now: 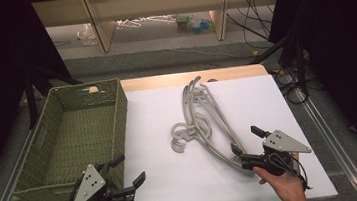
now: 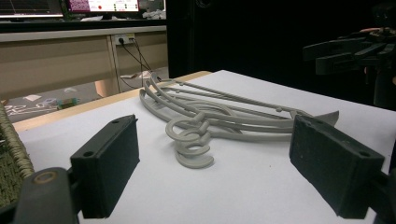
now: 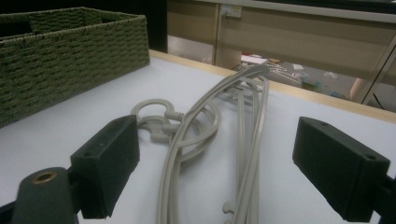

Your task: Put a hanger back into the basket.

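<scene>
A pile of grey plastic hangers [image 1: 204, 120] lies tangled on the white table top [image 1: 267, 101], hooks toward the basket. My right gripper [image 1: 245, 139] is at the pile's near right end, open, pointing along the hangers. In the right gripper view the hangers [image 3: 187, 135] run away between the wide-apart jaws [image 3: 217, 168], and no pad touches them. My left gripper [image 1: 131, 168] is open at the table's front left, beside the basket. In the left gripper view its jaws [image 2: 219, 163] frame the hangers [image 2: 210, 116] farther off, with nothing held.
A green woven basket [image 1: 118, 117] stands at the table's left, seen also as the basket [image 3: 60, 56] and the basket wall [image 2: 11, 163]. The right gripper [image 2: 345, 51] shows at the upper right of the left gripper view. Wooden furniture and cables lie beyond the far edge.
</scene>
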`<state>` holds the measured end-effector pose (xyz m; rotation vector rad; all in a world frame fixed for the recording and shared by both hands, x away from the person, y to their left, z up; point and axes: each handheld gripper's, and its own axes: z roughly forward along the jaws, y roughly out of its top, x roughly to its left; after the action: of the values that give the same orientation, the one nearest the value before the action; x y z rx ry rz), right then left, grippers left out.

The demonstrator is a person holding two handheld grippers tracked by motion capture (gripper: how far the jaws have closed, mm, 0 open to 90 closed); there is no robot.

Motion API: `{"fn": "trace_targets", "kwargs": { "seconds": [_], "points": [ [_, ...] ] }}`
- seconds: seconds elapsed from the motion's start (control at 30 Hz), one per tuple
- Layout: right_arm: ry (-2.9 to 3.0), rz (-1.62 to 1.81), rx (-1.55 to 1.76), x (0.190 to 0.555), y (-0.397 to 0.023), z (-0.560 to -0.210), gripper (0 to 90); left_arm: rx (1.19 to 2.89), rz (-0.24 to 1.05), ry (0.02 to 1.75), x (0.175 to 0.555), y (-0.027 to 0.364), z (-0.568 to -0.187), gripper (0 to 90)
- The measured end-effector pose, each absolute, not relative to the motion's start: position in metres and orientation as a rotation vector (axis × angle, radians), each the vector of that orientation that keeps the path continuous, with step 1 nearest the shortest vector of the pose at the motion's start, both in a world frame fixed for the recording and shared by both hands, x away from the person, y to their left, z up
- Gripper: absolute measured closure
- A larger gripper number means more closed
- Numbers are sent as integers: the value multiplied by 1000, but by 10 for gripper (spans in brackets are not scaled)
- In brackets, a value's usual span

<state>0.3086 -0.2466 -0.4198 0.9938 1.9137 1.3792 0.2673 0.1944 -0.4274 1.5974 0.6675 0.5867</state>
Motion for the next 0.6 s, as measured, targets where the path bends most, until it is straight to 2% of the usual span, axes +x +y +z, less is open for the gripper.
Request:
{"fn": "trace_targets", "kwargs": {
  "seconds": [0.47, 0.6],
  "points": [
    [1994, 1357, 999, 315, -241, -425, 166, 1597, 595, 679, 269, 194, -428, 156],
    [2043, 1341, 987, 317, -236, -426, 192, 1609, 587, 659, 267, 192, -428, 155]
  ]
}}
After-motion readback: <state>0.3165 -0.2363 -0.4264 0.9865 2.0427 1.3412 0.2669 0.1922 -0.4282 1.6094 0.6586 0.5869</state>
